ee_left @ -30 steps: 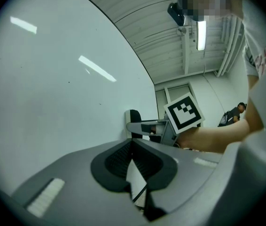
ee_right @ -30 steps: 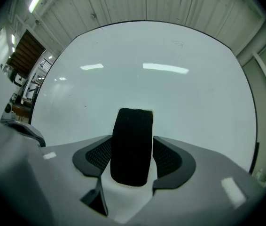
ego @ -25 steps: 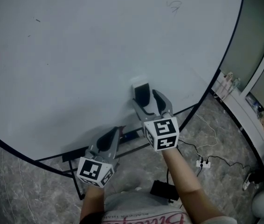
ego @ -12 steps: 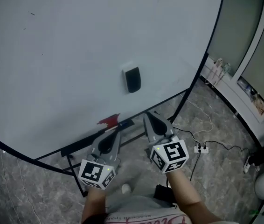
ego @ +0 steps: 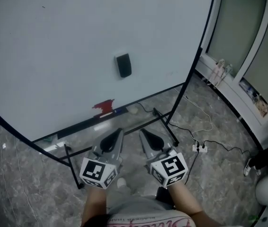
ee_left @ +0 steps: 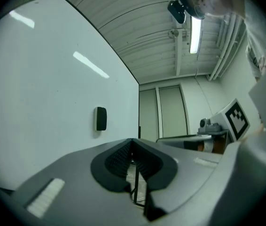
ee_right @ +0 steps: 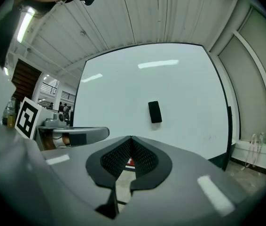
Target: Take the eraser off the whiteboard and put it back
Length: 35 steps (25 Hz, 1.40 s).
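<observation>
The black eraser [ego: 123,65] sticks to the whiteboard [ego: 53,56], alone on its lower middle part; it also shows as a dark eraser [ee_left: 101,118] in the left gripper view and a dark eraser [ee_right: 154,112] in the right gripper view. Both grippers are well back from the board, side by side near the person's body. My left gripper [ego: 115,135] is shut with nothing in it, tips together [ee_left: 132,142]. My right gripper [ego: 145,135] is shut and empty too, jaws meeting [ee_right: 131,140]. Neither touches the eraser.
A red item [ego: 104,106] lies on the board's tray ledge. The black stand frame [ego: 165,124] reaches out over the marbled floor. A power strip [ego: 200,148] with cables lies at the right, beside a glass partition [ego: 247,56].
The right gripper let go of the eraser, left it on the board, shut and drew back toward the body. The left gripper also pulled back. The view has shifted away from the board.
</observation>
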### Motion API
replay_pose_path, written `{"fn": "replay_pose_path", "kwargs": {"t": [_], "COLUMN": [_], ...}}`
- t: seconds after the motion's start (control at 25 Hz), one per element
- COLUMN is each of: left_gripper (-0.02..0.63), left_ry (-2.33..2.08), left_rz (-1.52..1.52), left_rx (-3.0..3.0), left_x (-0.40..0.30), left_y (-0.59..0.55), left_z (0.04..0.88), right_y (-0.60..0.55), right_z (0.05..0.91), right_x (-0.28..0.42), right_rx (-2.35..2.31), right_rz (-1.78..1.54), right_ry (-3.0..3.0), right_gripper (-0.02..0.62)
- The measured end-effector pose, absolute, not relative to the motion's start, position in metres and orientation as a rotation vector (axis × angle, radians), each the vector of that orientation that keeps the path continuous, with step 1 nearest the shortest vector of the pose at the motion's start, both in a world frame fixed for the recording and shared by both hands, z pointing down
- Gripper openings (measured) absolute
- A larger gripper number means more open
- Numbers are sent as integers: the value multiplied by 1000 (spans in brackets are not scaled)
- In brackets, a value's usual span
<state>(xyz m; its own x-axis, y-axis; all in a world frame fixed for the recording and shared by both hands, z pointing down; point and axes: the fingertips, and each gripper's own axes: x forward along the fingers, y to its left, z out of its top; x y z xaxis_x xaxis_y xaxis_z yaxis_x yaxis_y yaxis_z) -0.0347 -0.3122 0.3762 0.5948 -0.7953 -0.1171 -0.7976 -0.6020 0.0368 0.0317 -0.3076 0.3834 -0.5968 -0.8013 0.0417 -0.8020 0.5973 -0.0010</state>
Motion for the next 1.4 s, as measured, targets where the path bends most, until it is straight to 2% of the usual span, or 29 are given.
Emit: {"fn": "replay_pose_path", "kwargs": {"t": [0.68, 1.4], "left_gripper": [-1, -2], "left_ry": [1486, 1358], "left_rz": [157, 140], "left_rx": [-2801, -2845], "left_x": [20, 21], "left_y": [-121, -3], "left_z": [395, 379], "right_y": [-122, -2], "right_z": [393, 378], "right_x": [83, 62], "right_rx": [1285, 1365], "right_rz": [124, 112], "right_ry": [-2809, -2821], "right_gripper": [0, 0]}}
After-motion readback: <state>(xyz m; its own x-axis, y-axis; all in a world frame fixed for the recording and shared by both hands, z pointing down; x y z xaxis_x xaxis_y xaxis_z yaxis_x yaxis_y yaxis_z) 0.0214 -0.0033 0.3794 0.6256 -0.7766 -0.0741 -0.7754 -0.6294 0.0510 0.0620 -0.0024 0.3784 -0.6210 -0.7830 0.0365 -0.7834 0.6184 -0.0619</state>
